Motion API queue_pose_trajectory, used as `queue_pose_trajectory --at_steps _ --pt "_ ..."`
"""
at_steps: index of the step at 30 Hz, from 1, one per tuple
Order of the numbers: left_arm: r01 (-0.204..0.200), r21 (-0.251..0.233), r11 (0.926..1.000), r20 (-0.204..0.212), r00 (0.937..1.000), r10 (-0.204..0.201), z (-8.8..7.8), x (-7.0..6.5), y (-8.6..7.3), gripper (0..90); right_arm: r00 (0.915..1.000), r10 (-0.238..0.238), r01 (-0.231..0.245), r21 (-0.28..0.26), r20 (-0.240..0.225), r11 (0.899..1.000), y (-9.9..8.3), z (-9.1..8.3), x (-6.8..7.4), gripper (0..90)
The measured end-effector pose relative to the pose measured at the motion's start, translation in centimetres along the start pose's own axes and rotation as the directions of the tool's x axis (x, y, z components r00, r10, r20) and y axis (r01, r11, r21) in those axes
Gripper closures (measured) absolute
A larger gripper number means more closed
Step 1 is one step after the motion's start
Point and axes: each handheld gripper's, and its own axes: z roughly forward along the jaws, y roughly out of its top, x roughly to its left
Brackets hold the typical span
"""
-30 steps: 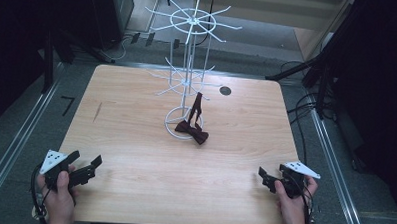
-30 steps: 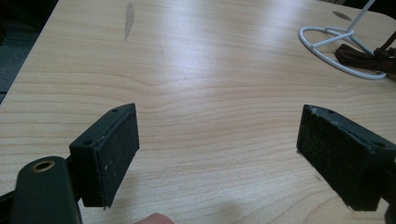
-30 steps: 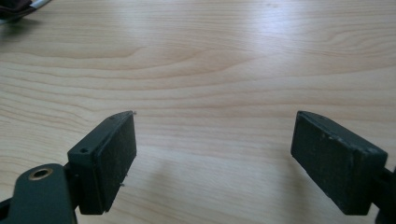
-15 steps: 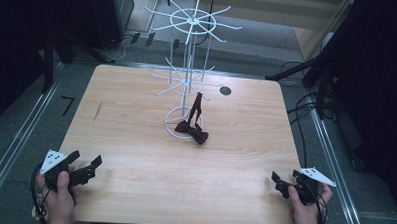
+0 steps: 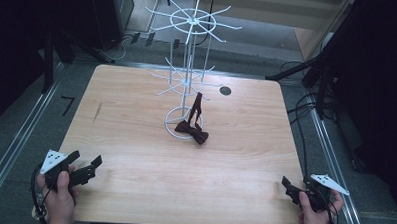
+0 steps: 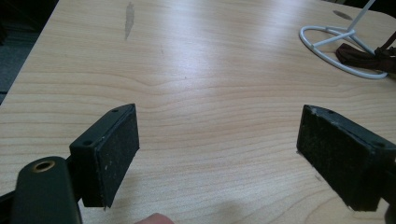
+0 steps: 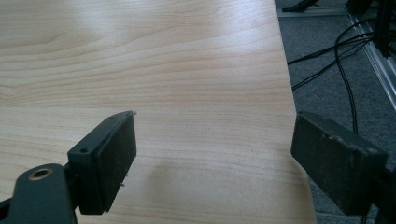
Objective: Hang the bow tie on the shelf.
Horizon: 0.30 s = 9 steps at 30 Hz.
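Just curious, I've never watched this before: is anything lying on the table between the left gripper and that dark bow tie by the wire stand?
Nothing visible does. Between the left gripper, whose jaws stand open, and the bow tie there is bare wooden table. The tie lies against the base ring of the white wire stand, its strap hanging from the lower tier.

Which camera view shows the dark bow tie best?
The high view: the whole bow tie shows there, lying at the ring base of the white wire stand. The left gripper view catches part of it at its right edge; the right gripper view looks elsewhere.
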Motion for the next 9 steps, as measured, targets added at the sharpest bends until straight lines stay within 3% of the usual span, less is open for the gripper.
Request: queue_pose_trajectory --at_steps 9 --pt "0.001 0.005 1.0 0.001 1.0 -0.001 0.04 0.03 0.02 13.7 1.0 0.007 -0.007 -0.001 -0.001 1.0 -0.08 0.01 0.02 14.4"
